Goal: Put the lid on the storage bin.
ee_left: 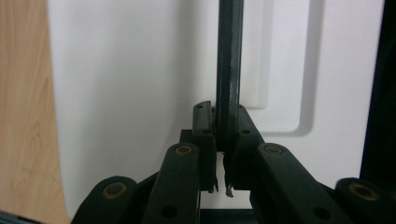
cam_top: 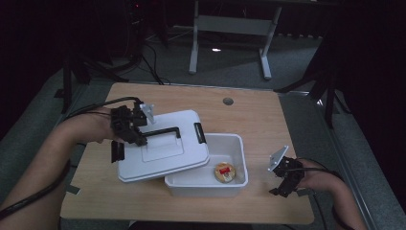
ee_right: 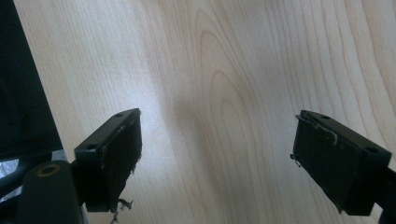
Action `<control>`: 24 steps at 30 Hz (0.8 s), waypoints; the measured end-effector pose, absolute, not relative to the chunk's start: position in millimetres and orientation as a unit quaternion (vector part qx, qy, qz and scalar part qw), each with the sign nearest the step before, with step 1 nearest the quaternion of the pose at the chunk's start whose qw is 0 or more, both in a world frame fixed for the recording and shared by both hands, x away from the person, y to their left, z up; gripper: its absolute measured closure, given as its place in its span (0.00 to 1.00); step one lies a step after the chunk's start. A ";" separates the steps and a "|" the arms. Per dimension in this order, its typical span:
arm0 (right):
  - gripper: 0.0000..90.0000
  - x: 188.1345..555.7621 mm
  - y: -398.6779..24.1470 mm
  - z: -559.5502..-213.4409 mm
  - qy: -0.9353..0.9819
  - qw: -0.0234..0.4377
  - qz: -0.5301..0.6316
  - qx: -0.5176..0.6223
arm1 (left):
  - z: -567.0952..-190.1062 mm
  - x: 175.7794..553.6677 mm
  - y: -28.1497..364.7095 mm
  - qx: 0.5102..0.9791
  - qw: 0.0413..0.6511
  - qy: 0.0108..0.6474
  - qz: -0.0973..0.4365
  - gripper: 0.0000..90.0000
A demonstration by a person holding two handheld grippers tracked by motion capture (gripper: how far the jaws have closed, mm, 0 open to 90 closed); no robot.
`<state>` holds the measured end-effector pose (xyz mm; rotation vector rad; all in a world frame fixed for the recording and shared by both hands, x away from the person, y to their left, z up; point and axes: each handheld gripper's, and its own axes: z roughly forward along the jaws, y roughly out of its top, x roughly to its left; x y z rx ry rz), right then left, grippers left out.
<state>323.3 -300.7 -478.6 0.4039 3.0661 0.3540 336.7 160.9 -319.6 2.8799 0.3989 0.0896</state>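
High view. I see a pale wood-grain bench point(cam_top: 268, 120) with rounded corners and a small round grommet point(cam_top: 228, 101) near its far edge. A white plastic bin point(cam_top: 230, 143), rectangular with smooth walls, sits near the middle. Its white lid point(cam_top: 165, 155) lies tilted and skewed, its right edge resting on the bin's left rim, the rest overhanging to the left. The lid carries a black bar handle point(cam_top: 165, 130) and a black latch point(cam_top: 199, 132) on its right side. Inside the bin, at the near wall, lies a small round yellowish item point(cam_top: 224, 171) with a red patch; I cannot tell what it is. The left hand-held gripper point(cam_top: 139, 136) reaches in from the left, forearm angled across the bench edge, and pinches the handle's left end. The right hand-held gripper point(cam_top: 277, 189) is low at the bench's near right corner, well apart from the bin, its grey plate tilted up.

Left gripper view. The left hand-held gripper point(ee_left: 223, 135) has its jaws pressed onto the thin dark handle point(ee_left: 229, 60), which runs straight up from between them. Behind it is the smooth white lid point(ee_left: 130, 93) with a rounded recessed panel; a strip of bench point(ee_left: 23, 116) shows at left.

Right gripper view. The right hand-held gripper point(ee_right: 217, 154) has its jaws spread wide, nothing between them, their frayed pads above bare grained bench point(ee_right: 224, 70).
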 end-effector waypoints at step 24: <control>0.17 319.0 -298.8 -482.2 0.986 0.013 0.115 0.123 | -316.9 343.2 71.0 0.990 0.127 0.052 0.017 0.93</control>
